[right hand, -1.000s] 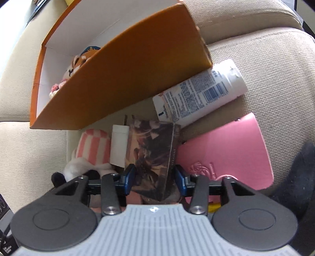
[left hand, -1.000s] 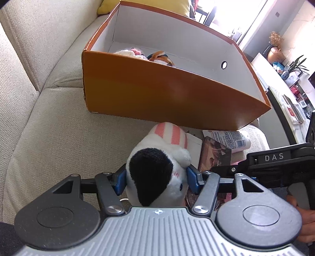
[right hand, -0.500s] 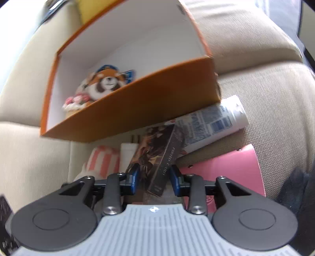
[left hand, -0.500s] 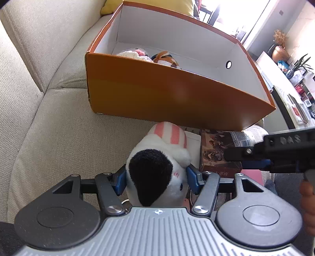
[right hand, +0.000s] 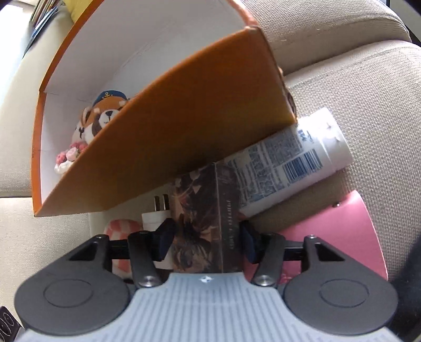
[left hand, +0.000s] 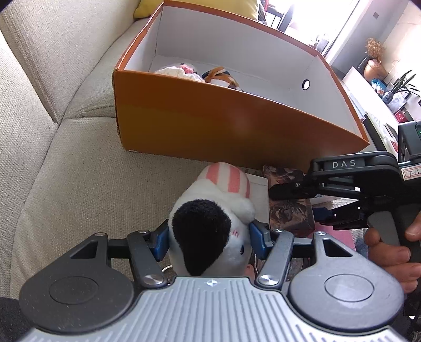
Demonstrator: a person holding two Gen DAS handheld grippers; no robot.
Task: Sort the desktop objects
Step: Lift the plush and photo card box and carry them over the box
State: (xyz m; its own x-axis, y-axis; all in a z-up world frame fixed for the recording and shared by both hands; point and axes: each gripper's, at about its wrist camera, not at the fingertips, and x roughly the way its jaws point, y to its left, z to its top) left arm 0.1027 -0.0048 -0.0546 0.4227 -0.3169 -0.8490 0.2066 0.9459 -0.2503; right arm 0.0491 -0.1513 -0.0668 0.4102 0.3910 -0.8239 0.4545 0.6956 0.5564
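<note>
The left gripper (left hand: pixel 209 238) clamps the plush toy (left hand: pixel 210 223); the right gripper (right hand: pixel 206 240), jaws just opening, straddles the dark box (right hand: pixel 205 223), contact unclear.

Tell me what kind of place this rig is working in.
Most likely a home living room. The work goes on atop a beige fabric sofa with a yellow cushion behind the orange box, and a sideboard with a vase and a potted plant stands by a bright window.
</note>
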